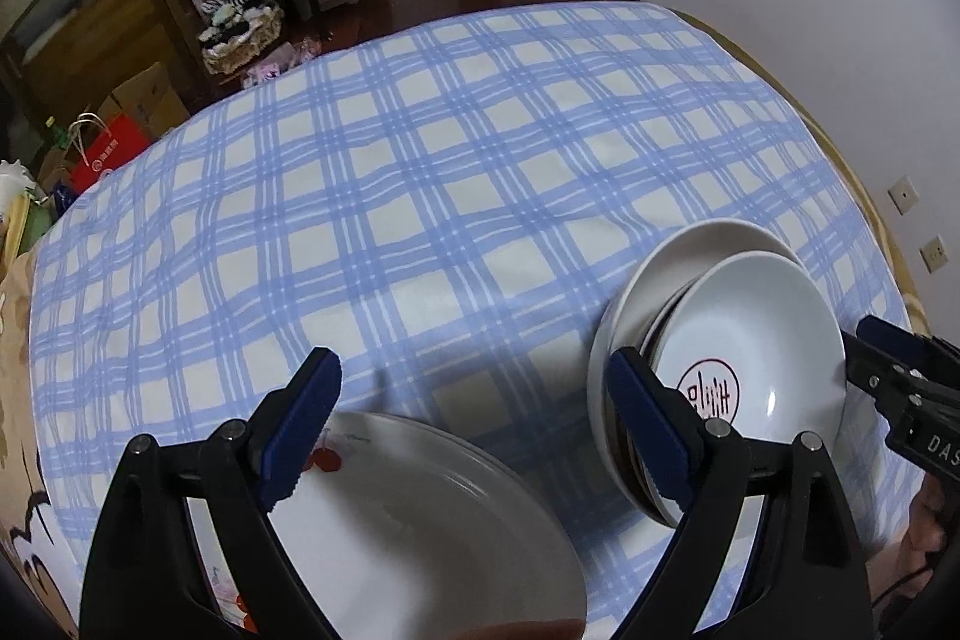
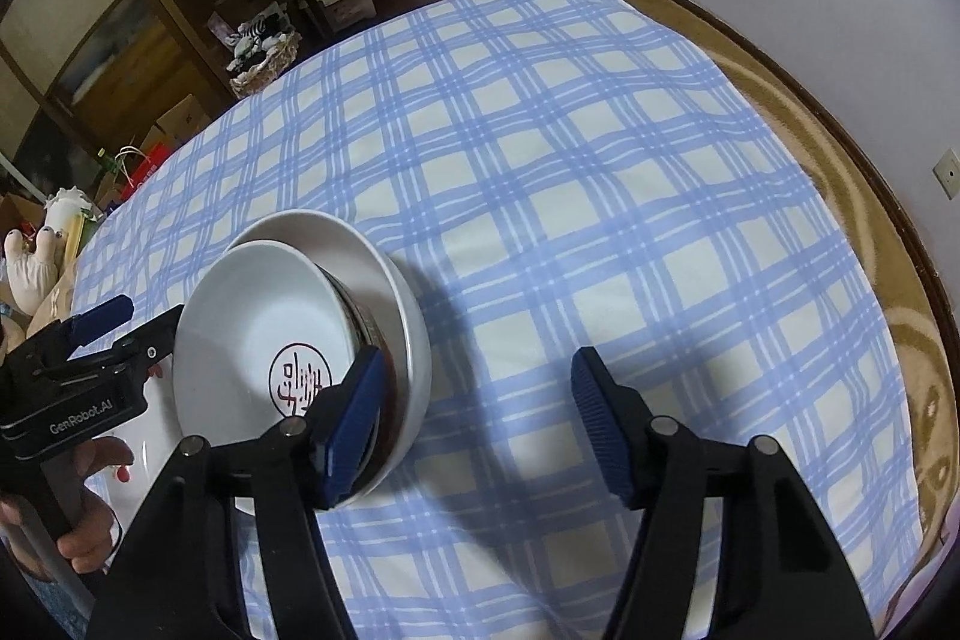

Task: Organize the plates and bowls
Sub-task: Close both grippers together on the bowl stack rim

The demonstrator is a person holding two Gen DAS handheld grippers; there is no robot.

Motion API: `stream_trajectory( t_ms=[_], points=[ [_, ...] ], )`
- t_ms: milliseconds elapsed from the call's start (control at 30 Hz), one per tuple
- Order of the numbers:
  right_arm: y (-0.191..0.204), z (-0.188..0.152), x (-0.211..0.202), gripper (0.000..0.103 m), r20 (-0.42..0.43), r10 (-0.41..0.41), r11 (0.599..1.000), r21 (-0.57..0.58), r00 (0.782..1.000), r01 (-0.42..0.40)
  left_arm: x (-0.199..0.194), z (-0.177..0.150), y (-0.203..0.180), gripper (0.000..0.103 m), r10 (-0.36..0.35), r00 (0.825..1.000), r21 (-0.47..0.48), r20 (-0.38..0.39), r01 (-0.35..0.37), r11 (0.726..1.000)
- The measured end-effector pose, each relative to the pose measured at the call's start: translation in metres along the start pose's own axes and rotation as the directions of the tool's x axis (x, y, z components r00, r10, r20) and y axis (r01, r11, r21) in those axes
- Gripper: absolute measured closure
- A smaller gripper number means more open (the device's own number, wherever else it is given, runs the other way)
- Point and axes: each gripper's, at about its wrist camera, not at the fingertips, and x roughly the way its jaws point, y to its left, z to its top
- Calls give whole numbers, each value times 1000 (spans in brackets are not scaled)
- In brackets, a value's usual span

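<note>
Blue pads of the left gripper [image 1: 468, 430] stand apart above the flat plates [image 1: 420, 520]; the right gripper [image 2: 474, 424] gapes empty beside the bowl stack [image 2: 288, 340] (top bowl sits askew). Stacking seems underway; next likely needs squaring that bowl

I count three stacked bowls [image 1: 750, 340] at right of my left wrist view. Flat plates [image 1: 420, 508] at lower centre: at least two. Two grippers, one checked cloth [image 1: 420, 160].
</note>
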Motion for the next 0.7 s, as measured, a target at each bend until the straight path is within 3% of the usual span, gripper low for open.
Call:
stream_trajectory(
  t_ms=[300, 400, 467, 533, 700],
  points=[
    [-1, 1, 1, 36, -11, -8, 1000, -6, 1000, 8, 7, 0, 8, 18, -129, 989, -6, -65, 129, 992],
    [0, 0, 1, 45, -12, 2, 1000, -10, 1000, -2, 7, -1, 8, 36, -193, 977, -15, -92, 192, 981],
    [3, 1, 0, 48, -14, 5, 1000, -18, 1000, -5, 7, -1, 7, 42, -210, 973, -24, -97, 209, 978],
    [5, 1, 0, 53, -15, 8, 1000, -19, 1000, -8, 8, -2, 7, 60, -253, 962, -46, -105, 249, 967],
    [8, 3, -2, 58, -23, 15, 1000, -13, 1000, -15, 8, -1, 2, 77, -291, 950, -67, -116, 284, 956]
  ],
)
